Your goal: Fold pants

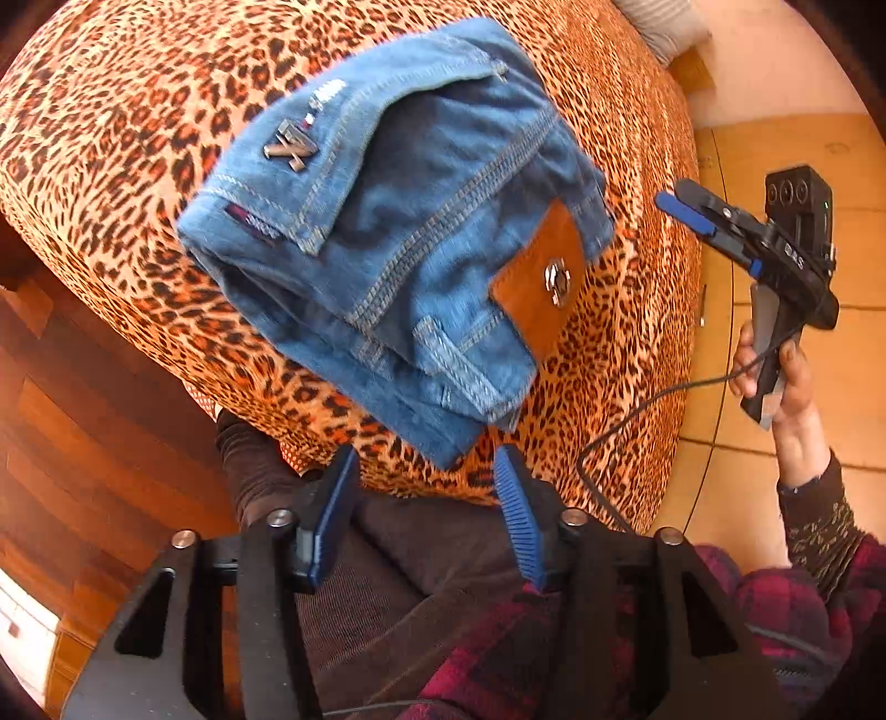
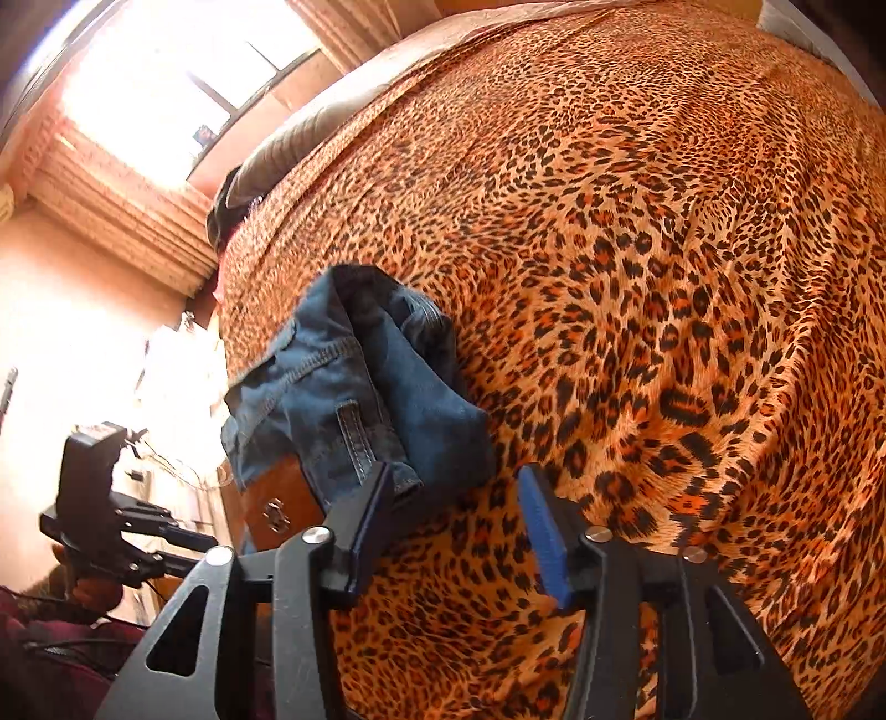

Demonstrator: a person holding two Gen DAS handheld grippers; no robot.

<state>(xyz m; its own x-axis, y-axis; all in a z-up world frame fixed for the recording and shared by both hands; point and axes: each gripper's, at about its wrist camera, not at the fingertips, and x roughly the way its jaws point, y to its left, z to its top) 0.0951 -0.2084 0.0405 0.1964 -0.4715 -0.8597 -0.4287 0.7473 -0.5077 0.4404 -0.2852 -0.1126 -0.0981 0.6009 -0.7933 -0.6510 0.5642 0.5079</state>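
Observation:
Blue jeans lie folded into a compact bundle on the leopard-print bed, brown leather patch facing up near the bed's near edge. My left gripper is open and empty, just short of the bundle's near corner. My right gripper is open and empty, its left finger close beside the jeans. The right gripper also shows in the left wrist view, held off the bed's right side. The left gripper shows in the right wrist view.
The bedspread stretches wide beyond the jeans. A pillow lies at the far corner. Wooden floor is to the left, tan floor to the right. A window with curtains is behind the bed. A cable hangs from the right gripper.

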